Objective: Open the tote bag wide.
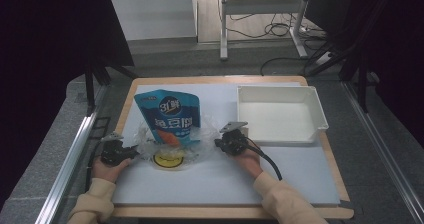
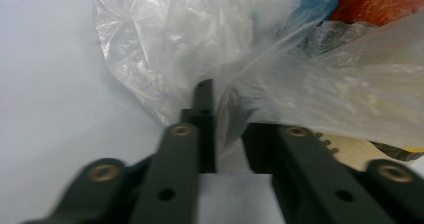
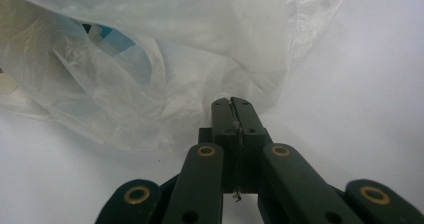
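Observation:
A clear plastic bag (image 1: 147, 143) lies crumpled on the white mat. A blue snack pouch (image 1: 170, 115) sticks up out of it, and a round yellow item (image 1: 169, 160) lies at its near edge. My left gripper (image 1: 131, 153) is at the bag's left edge. In the left gripper view its jaws (image 2: 227, 115) stand a little apart, with a fold of the bag's film (image 2: 235, 59) in the gap. My right gripper (image 1: 218, 143) is at the bag's right edge. There its jaws (image 3: 232, 103) are shut on the bag's rim (image 3: 190, 59).
An empty white tray (image 1: 320, 115) stands at the back right of the mat (image 1: 210, 180). The mat covers a wooden table top (image 1: 220, 79). Metal rails run along both sides of the table, and cables trail from each gripper.

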Demonstrator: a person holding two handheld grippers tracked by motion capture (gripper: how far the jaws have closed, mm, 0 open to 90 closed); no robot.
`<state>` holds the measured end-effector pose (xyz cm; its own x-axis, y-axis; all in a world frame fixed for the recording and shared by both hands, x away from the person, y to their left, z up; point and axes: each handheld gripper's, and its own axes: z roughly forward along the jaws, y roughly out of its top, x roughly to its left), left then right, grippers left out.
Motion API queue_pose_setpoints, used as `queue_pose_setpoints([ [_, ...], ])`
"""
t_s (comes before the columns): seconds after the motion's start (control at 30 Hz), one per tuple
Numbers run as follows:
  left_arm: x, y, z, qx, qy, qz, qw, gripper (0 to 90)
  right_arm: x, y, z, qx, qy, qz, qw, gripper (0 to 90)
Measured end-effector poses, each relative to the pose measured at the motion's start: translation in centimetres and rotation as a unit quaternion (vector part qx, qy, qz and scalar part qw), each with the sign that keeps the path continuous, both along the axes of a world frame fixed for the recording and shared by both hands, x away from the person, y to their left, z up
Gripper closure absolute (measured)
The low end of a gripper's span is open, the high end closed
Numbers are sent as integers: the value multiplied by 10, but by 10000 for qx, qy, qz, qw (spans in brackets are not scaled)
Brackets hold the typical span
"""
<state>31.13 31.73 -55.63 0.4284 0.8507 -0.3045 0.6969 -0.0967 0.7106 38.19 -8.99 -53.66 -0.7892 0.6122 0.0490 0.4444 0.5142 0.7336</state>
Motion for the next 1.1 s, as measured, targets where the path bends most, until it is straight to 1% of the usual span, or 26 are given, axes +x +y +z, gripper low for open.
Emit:
queue_pose_setpoints([
  [0.07,-2,0,2,-19,-27,-3,10000,668,0,0,0,-5,-15,9,10000,890],
  [0.1,-4,0,3,-32,-35,9,10000,604,0,0,0,-6,-17,12,10000,889],
  [0.13,-6,0,4,-26,-78,30,10000,556,0,0,0,-18,-27,23,10000,890],
  [0.2,-10,1,7,21,-166,67,9998,494,0,0,0,-19,-36,23,10000,890],
  [0.23,-13,1,9,31,-209,108,9997,450,0,0,0,-29,-39,31,10000,890],
  [0.3,-19,3,13,11,-314,153,9994,359,0,0,0,-34,-46,32,10000,890],
  [0.37,-25,5,17,-14,-409,208,9989,287,0,1,0,-45,-53,29,10000,890],
  [0.47,-34,8,26,-60,-509,243,9984,220,-1,1,0,-45,-55,25,10000,890],
  [0.5,-34,8,26,-60,-509,243,9984,210,-1,1,0,-43,-54,25,10000,890],
  [0.53,-40,10,35,-32,-648,297,9975,203,-1,1,0,-44,-54,26,10000,890],
  [0.63,-46,11,54,-62,-855,363,9957,194,-1,1,0,-44,-53,26,10000,890],
  [0.67,-46,11,54,-62,-855,363,9957,194,-1,1,0,-44,-53,26,10000,890],
  [0.7,-46,10,66,-66,-980,356,9945,194,0,1,0,-43,-53,26,10000,890],
  [0.73,-46,9,74,-85,-1057,357,9937,194,0,1,0,-44,-53,27,10000,890],
  [0.77,-45,7,87,-87,-1137,339,9929,196,-1,1,0,-43,-52,25,10000,890],
  [0.8,-44,5,94,-95,-1174,333,9925,199,-1,1,0,-43,-54,24,10000,890],
  [0.9,-36,-1,113,-89,-1261,346,9914,211,-1,1,0,-45,-52,24,10000,890],
  [0.93,-32,-4,119,-93,-1270,337,9913,215,-1,1,0,-46,-59,24,10000,890],
  [0.97,-32,-4,119,-93,-1270,337,9913,219,-1,1,0,-46,-59,24,10000,890],
  [1.03,-21,-9,126,-95,-1218,253,9922,234,0,1,0,-45,-60,29,10000,890],
  [1.1,-10,-14,129,-95,-1135,211,9933,250,0,1,0,-43,-59,31,10000,890],
])
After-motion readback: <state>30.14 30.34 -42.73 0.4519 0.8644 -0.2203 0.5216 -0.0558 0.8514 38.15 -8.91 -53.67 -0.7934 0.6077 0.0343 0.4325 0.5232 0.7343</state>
